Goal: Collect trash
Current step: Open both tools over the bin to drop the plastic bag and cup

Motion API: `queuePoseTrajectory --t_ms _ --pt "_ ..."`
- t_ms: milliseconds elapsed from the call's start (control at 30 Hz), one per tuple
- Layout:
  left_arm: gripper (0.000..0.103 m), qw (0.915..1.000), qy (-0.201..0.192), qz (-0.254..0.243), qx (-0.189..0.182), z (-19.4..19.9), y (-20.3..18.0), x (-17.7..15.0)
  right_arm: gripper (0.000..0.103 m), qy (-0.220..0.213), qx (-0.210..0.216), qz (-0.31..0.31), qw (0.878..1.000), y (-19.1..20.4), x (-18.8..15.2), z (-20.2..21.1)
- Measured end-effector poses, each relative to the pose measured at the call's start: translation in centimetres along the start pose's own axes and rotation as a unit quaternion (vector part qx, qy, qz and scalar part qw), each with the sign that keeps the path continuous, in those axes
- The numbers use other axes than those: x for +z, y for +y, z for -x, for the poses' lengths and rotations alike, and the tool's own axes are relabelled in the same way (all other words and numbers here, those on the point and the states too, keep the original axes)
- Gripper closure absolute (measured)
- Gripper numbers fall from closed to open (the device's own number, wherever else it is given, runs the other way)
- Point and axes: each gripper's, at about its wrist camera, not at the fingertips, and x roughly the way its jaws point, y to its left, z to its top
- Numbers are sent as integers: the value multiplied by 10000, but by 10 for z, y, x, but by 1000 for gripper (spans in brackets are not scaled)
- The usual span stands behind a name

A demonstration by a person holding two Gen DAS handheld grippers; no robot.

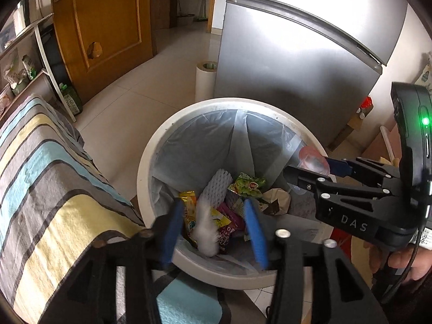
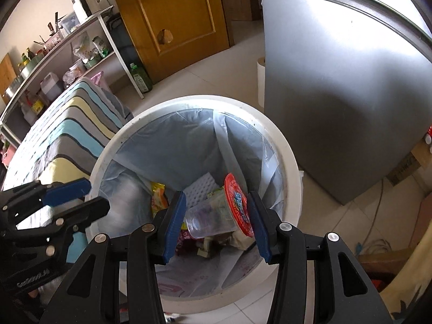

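A white round trash bin (image 1: 145,167) with a clear liner holds wrappers and white foam sheets; it also shows in the right wrist view (image 2: 289,162). My left gripper (image 1: 213,229) is open over the bin's near rim, and a blurred white tissue (image 1: 206,232) hangs free between its blue pads. My right gripper (image 2: 218,221) is over the bin with its jaws wide; a clear plastic cup with a red lid (image 2: 216,216) sits between its pads, and I cannot tell whether they touch it. The cup (image 1: 313,159) shows at the right gripper's tip in the left wrist view.
A silver fridge (image 1: 297,62) stands behind the bin, with a white roll (image 1: 204,81) beside it. A striped cloth-covered surface (image 1: 46,178) lies left of the bin. A wooden door (image 1: 108,27) and a shelf rack (image 2: 54,62) with bottles are farther left.
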Motion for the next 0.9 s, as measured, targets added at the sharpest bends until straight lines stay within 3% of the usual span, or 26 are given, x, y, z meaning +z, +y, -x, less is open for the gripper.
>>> queuePoseTrajectory --t_ms 200,333,700,900 --pt "49 10000 4 43 70 0 4 -1 52 -16 -13 -94 10000 0 0 -2" --pt "48 9999 -54 58 102 4 5 -2 45 -91 54 -150 9998 -2 1 1" --pt "48 9997 -201 88 111 18 8 -6 44 -206 153 -238 9994 1 0 16" --pt "44 9988 -447 92 185 39 5 -16 44 -514 20 -252 9984 8 -12 40"
